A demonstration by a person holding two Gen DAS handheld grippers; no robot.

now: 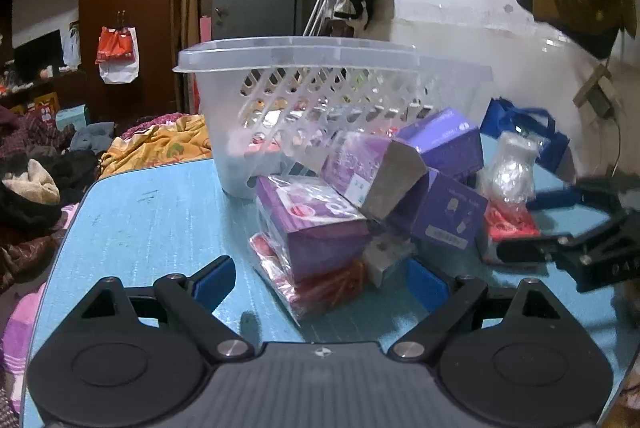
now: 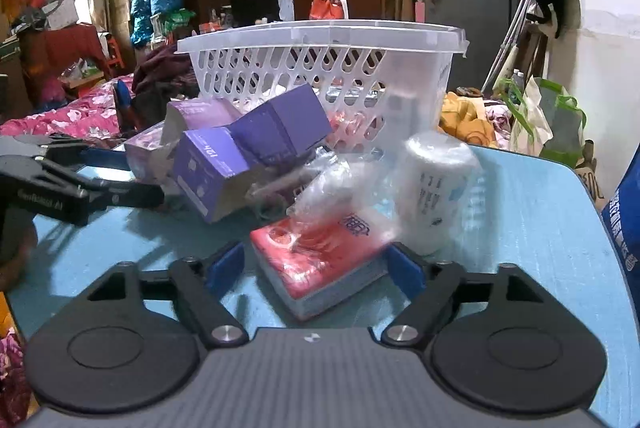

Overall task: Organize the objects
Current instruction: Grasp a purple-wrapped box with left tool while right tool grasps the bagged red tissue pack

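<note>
The light blue table carries everything. The biggest thing on it is the translucent white plastic laundry-style basket with a latticed wall, which stands toward the table's far edge, with some items showing dimly through its wall.

Against the basket's near side lies a heap of purple cardboard boxes, tilted and leaning on one another, one with an open grey end flap. Beside them, toward the table's right edge in the right wrist view, stands an upright roll of clear plastic bags, with loose crumpled clear film just in front of it.

Nearer the front edge, a purple pack stacked on a red pack inside clear wrap lies between the spread blue pads of the left gripper; the pads stand apart from it on both sides, released.

A red-and-white wrapped pack of tissues lies flat between the blue pads of the right gripper. Its jaws are released too: the left pad is clear of the pack, the right pad just beside it.
</note>
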